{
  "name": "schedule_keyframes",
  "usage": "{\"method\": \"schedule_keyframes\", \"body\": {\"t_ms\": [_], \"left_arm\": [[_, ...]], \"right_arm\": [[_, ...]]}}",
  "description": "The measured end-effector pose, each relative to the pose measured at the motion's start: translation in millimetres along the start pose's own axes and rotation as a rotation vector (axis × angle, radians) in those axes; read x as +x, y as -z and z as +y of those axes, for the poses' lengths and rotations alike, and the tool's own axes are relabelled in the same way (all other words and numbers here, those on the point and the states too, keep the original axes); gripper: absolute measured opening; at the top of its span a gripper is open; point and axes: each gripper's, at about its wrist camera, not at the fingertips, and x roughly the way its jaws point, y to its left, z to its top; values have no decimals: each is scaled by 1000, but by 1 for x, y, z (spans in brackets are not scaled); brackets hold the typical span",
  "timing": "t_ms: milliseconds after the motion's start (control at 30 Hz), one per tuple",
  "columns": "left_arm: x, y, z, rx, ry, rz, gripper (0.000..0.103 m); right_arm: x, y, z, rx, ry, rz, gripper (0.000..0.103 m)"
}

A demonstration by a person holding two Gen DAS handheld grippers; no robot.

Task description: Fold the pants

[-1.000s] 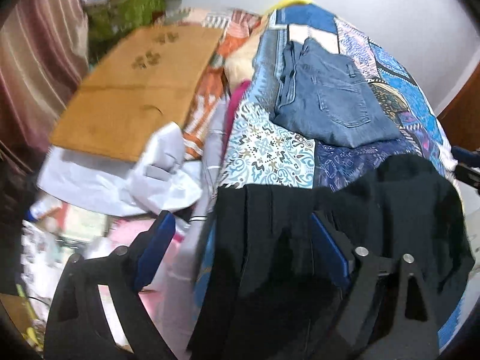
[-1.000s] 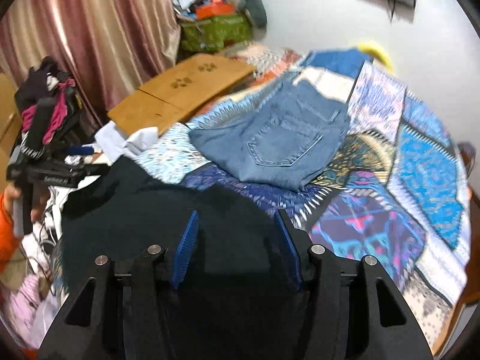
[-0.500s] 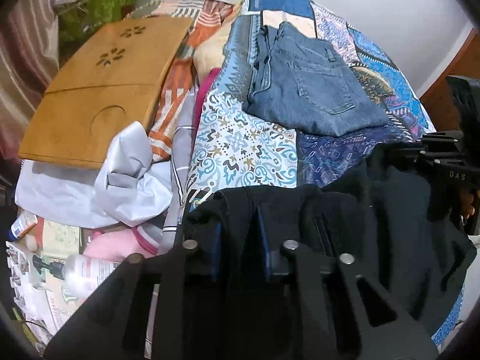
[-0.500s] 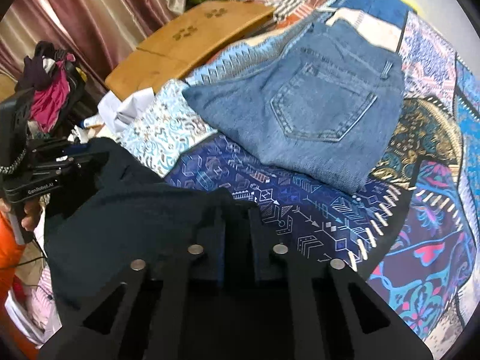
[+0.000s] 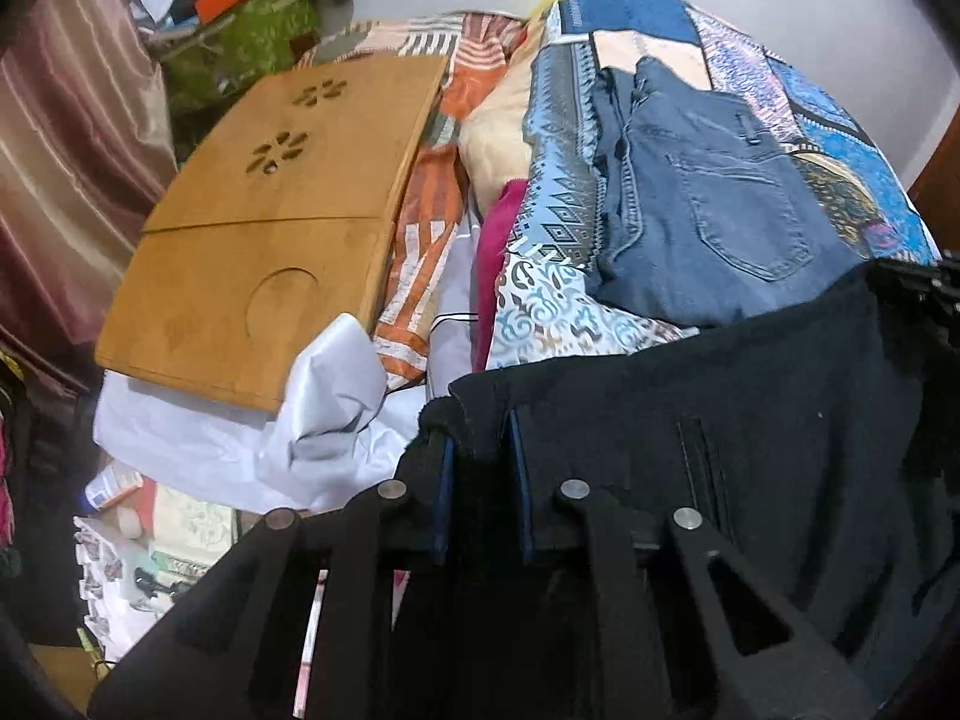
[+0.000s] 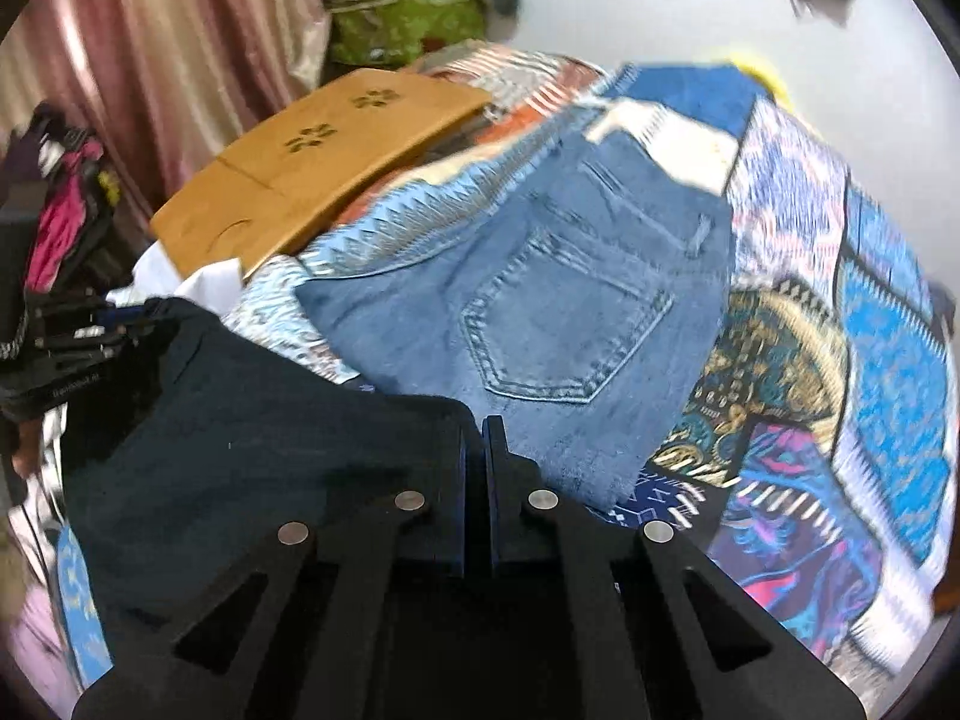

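Note:
Black pants [image 5: 750, 420] are held up over a patterned bed, stretched between my two grippers. My left gripper [image 5: 480, 426] is shut on the pants' left corner edge. My right gripper [image 6: 477, 426] is shut on the pants' [image 6: 252, 432] right corner edge. In the right wrist view the left gripper [image 6: 129, 315] shows at the far left, holding the other corner. Folded blue jeans [image 5: 708, 204] lie on the bed beyond the black pants; they also show in the right wrist view [image 6: 540, 312].
A patterned blue bedspread [image 6: 888, 348] covers the bed. A wooden lap table [image 5: 264, 240] lies left of the bed over white cloth [image 5: 324, 408]. A green bag [image 5: 240, 42] and curtain [image 5: 66, 138] stand behind. Clutter lies on the floor at left.
Both grippers went from open over the black pants to shut on its edge. They have since lifted the edge and carried it toward the jeans.

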Motion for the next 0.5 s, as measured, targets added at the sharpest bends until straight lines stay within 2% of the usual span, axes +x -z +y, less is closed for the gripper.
{"method": "schedule_keyframes", "body": {"t_ms": [100,167,200,267,333,400,500], "left_arm": [[-3,0,1,8,3,1,24],[-15,4,6,-27,37,3,29],[-22,6,8,-37,44,-3,31],[-42,13,12,-42,52,-31,35],[-60,19,12,-39,60,-57,41],[-82,30,10,-22,76,-87,47],[-112,50,-2,50,76,-131,60]], "right_arm": [[7,3,-6,30,-8,51,7],[-2,7,-7,30,-15,60,14],[-11,10,-8,31,-1,51,17],[-33,16,-9,28,23,18,32],[-60,25,-7,17,26,-22,36],[-88,37,-4,10,18,-57,37],[-124,61,1,5,6,-103,40]]}}
